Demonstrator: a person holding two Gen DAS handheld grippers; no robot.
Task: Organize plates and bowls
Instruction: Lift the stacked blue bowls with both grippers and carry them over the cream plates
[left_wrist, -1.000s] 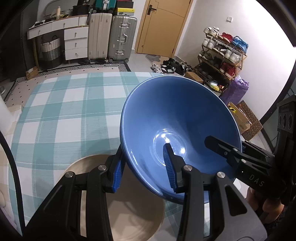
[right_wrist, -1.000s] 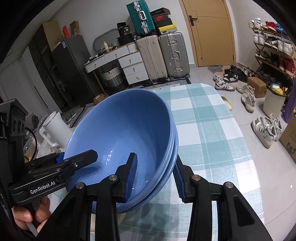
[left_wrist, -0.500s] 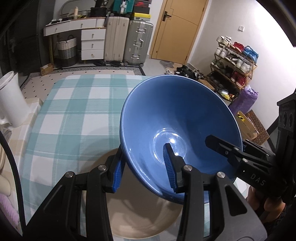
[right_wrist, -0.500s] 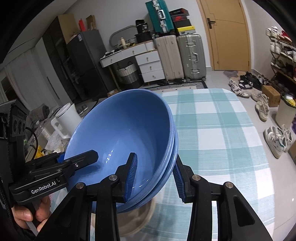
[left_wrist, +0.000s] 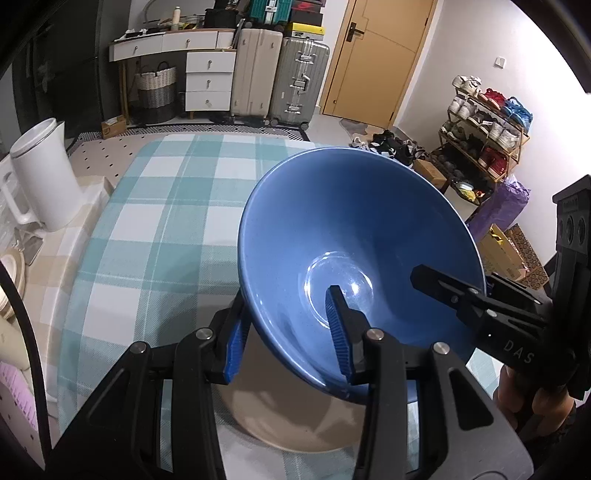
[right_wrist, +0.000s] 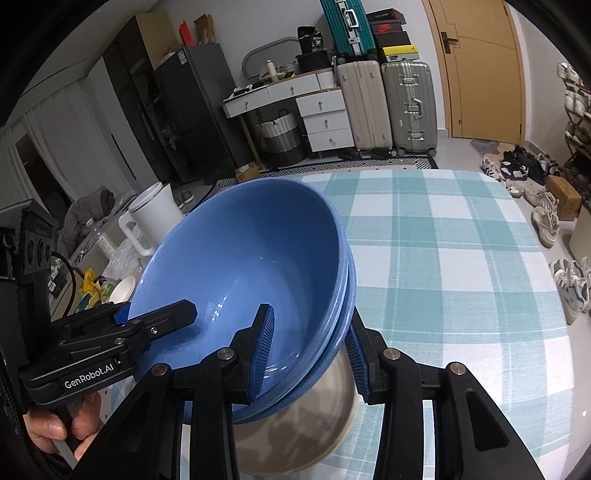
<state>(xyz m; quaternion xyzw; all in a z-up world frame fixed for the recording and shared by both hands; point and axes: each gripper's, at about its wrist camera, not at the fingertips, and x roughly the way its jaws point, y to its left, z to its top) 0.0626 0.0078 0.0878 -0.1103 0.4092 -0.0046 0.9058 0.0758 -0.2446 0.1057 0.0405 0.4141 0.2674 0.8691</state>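
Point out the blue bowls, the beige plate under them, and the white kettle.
blue bowls (right_wrist: 258, 258): right wrist view, inner wall of the top bowl.
beige plate (left_wrist: 295, 417): left wrist view, bare surface below the bowls.
white kettle (left_wrist: 44, 177): left wrist view, its side wall.

My left gripper (right_wrist: 122, 332), at eight o'clock in the right wrist view, reads "GenRobot.AI". My right gripper (left_wrist: 436, 284), at four o'clock in the left view, reads "DAS".
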